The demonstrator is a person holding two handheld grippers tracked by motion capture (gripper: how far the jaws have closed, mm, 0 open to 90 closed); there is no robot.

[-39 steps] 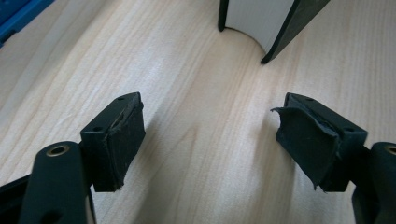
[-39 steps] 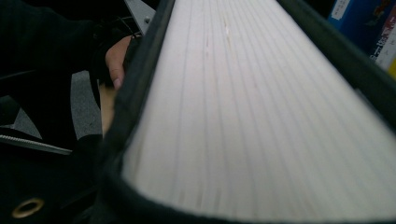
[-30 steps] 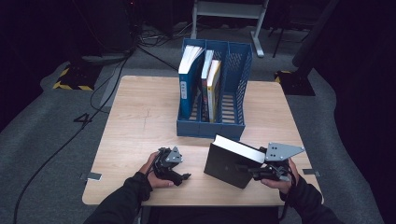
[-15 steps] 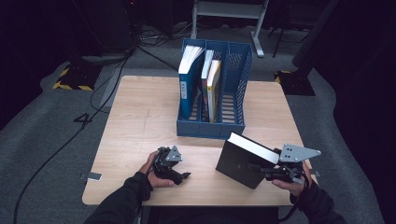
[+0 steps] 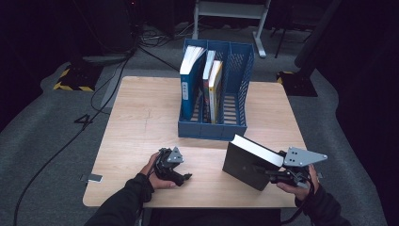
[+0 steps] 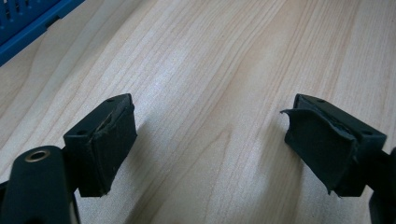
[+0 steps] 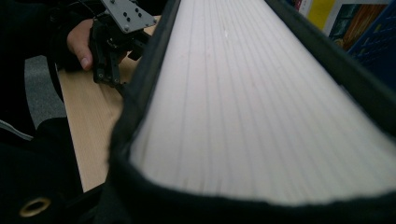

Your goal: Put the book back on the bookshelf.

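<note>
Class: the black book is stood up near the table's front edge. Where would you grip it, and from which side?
Grip the black book across its thickness at the lower right edge, coming in from the right, much as the right claw grips it now. It stands tilted, broad cover facing the person, white page edges up, so only the thin dimension likely fits between the jaws.

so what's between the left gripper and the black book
Nothing: in the high view only bare wooden table lies between the left gripper and the black book, which the right gripper holds tilted.
</note>
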